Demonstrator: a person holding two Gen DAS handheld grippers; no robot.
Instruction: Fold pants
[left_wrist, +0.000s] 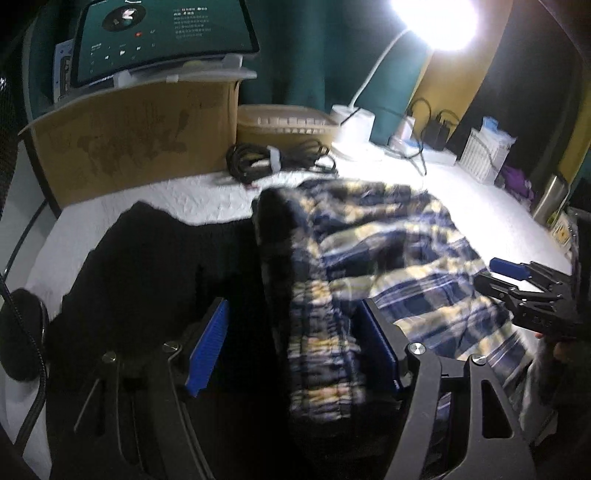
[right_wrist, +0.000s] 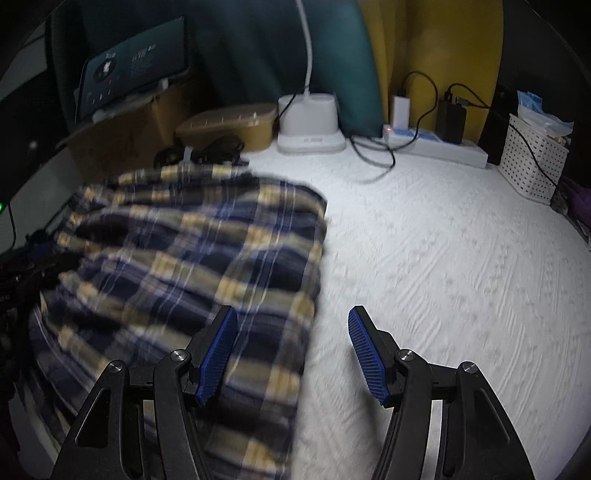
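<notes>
Blue, yellow and white plaid pants (left_wrist: 388, 251) lie crumpled on the white textured tabletop (right_wrist: 443, 258), blurred by motion. Their gathered waistband (left_wrist: 317, 350) runs between the blue pads of my left gripper (left_wrist: 293, 325), which stands open over it; the pads do not press the cloth. In the right wrist view the pants (right_wrist: 184, 258) cover the left half. My right gripper (right_wrist: 291, 328) is open at their right edge, its left finger (right_wrist: 218, 350) over the plaid cloth, its right finger over bare tabletop. The right gripper (left_wrist: 517, 291) also shows at the right of the left wrist view.
A black garment (left_wrist: 147, 266) lies left of the pants. Along the back stand a cardboard box (left_wrist: 136, 140) with a screen (left_wrist: 162, 37) on it, a beige container (left_wrist: 284, 125), coiled cables (left_wrist: 273, 158), a lit lamp's base (right_wrist: 310, 125), a power strip (right_wrist: 436, 144) and a white basket (right_wrist: 535, 162).
</notes>
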